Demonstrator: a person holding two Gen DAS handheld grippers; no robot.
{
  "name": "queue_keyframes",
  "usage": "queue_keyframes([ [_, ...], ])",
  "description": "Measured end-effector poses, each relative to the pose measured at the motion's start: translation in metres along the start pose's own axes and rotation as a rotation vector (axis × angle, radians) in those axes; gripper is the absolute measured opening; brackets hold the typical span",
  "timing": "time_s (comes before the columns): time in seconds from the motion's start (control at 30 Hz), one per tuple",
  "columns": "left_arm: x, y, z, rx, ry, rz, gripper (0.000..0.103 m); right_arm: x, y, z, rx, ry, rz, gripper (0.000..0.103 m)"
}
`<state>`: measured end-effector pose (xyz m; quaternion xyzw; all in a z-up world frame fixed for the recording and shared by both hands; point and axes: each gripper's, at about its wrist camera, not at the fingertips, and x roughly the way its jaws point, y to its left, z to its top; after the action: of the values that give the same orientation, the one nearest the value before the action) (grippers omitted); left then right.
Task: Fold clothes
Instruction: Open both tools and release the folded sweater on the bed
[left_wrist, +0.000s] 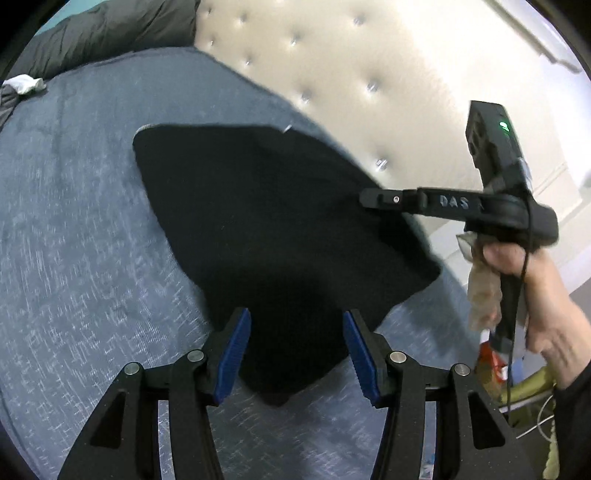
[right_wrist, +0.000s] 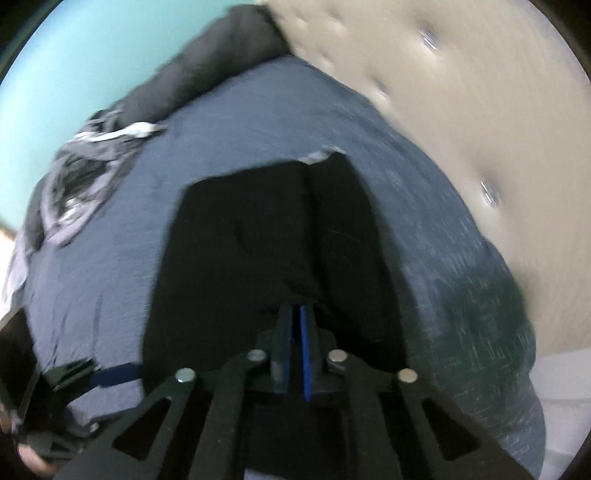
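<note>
A black garment lies partly folded on the blue-grey bed cover. My left gripper is open, its blue pads on either side of the garment's near corner, not closed on it. My right gripper reaches in from the right at the garment's far right edge. In the right wrist view the right gripper is shut on a raised fold of the black garment, which rises in a ridge in front of it. The left gripper shows at the lower left there.
A beige tufted headboard stands along the bed's right side. A dark duvet and crumpled grey and white clothes lie at the far end. Clutter sits on the floor by the person's hand.
</note>
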<state>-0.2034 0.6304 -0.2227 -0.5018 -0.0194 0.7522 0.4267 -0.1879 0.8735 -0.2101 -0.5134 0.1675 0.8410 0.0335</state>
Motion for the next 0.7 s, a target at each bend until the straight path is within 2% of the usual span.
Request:
queue_keyframes([
  [0.17,0.009,0.004,-0.007,0.039,0.011,0.02,0.056,0.015,-0.02,-0.008,0.065,-0.009,0.006,0.0],
  [0.33,0.018,0.01,-0.01,0.036,0.021,0.02,0.056,0.018,-0.023,-0.014,0.07,-0.027,0.006,0.0],
  [0.53,0.001,0.004,-0.005,0.034,-0.005,0.024,0.056,-0.018,-0.009,-0.023,0.017,-0.127,0.03,0.0],
  [0.7,0.002,0.004,-0.001,0.035,-0.007,0.053,0.056,-0.037,0.004,-0.054,-0.061,-0.133,0.052,0.0],
])
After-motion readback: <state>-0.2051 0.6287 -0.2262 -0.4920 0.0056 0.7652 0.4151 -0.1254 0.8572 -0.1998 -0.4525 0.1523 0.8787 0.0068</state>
